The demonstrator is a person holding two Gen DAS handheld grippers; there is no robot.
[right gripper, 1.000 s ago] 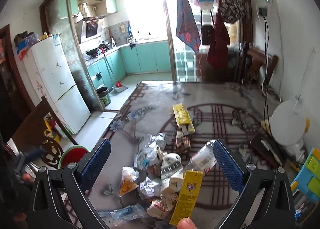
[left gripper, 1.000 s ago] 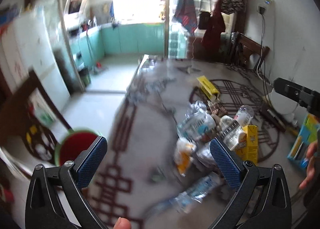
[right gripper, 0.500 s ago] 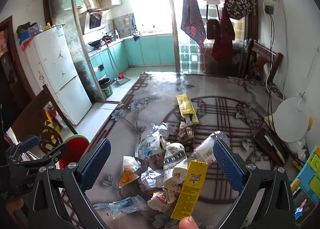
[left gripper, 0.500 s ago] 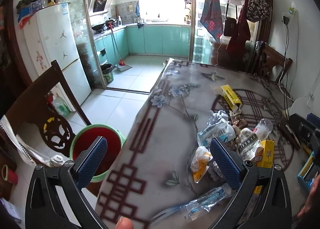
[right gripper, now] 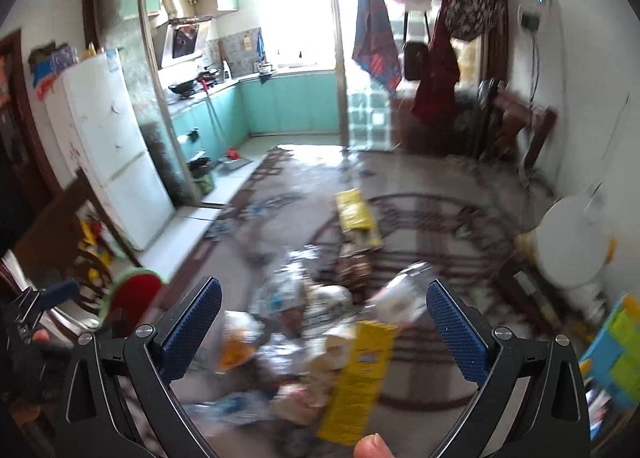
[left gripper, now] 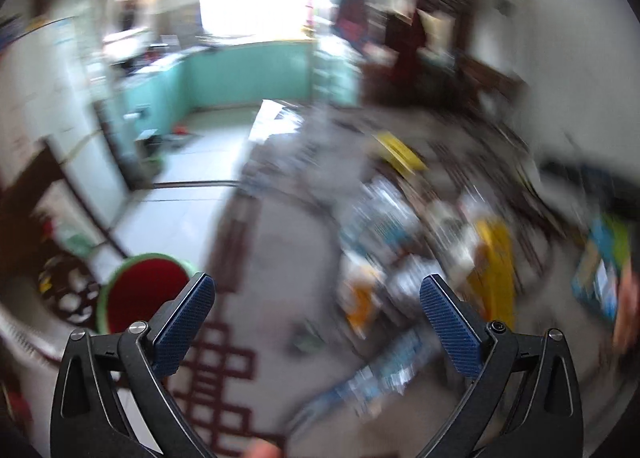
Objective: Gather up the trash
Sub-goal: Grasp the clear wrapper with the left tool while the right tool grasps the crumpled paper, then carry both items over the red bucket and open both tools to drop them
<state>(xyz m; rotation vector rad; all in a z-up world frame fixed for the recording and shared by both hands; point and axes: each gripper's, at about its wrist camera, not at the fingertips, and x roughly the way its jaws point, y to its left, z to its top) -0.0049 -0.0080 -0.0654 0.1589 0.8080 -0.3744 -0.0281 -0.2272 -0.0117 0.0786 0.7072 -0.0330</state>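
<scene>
Left gripper (left gripper: 318, 312) swung right, blurred; trash pile (left gripper: 404, 258) ahead-right.

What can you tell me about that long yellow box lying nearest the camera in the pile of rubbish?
The yellow box is a long, narrow carton, cardboard by its look, with a small blue and white label on its face. The print is too blurred to read. It lies tilted at the near edge of the trash pile on the table, leaning against crumpled wrappers. It sits between the open fingers of the right gripper, which does not touch it.
</scene>
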